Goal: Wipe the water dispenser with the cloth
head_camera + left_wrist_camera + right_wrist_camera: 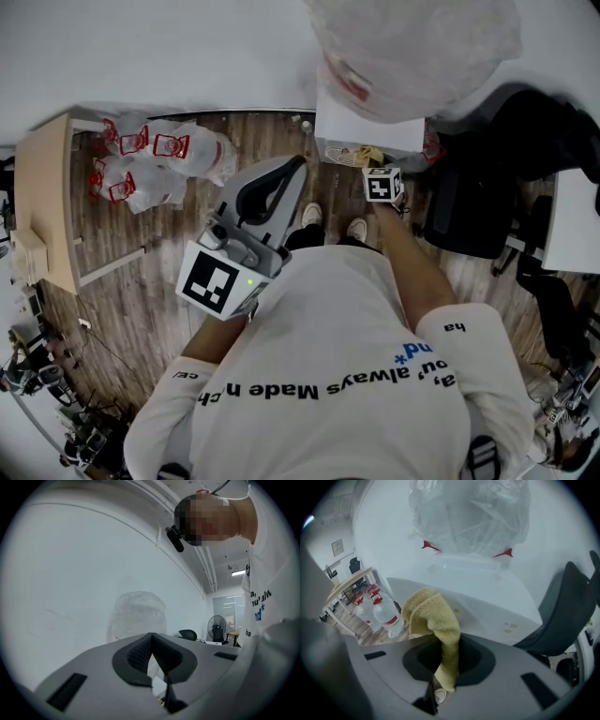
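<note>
My right gripper (446, 670) is clamped narrow on a yellow terry cloth (433, 616), which bunches up above the jaws in a folded wad. My left gripper (151, 639) has its jaws pressed together with nothing between them, raised close to my chest and pointing at the bare white wall (93, 573).

The white water dispenser (487, 604) stands right ahead of the cloth. Its top carries an upturned bottle wrapped in clear plastic film (468, 517). I cannot tell whether the cloth touches the casing.

A black office chair (487, 187) crowds the dispenser's right side. To the left the wood floor (141, 281) is open as far as a cluster of spare red-capped water bottles (150, 159) beside a pale wooden worktop (42, 206).
</note>
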`<move>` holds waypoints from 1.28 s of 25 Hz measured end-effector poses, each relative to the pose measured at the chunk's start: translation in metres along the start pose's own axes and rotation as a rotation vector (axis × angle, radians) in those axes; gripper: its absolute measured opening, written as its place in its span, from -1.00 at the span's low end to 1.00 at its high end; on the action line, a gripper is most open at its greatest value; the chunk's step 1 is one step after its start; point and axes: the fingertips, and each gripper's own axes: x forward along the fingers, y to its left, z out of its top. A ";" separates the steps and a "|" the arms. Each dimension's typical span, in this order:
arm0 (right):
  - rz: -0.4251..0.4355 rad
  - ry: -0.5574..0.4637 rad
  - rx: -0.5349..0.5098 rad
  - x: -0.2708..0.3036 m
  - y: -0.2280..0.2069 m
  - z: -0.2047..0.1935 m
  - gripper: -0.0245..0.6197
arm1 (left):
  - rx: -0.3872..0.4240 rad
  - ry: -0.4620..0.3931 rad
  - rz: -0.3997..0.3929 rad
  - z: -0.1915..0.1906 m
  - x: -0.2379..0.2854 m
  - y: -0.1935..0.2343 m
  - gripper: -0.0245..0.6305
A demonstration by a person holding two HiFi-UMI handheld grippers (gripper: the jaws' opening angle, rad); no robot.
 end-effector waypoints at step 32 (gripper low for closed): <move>-0.104 -0.003 0.078 -0.030 -0.106 -0.031 -0.75 | -0.021 -0.009 -0.082 -0.009 0.046 -0.054 -0.87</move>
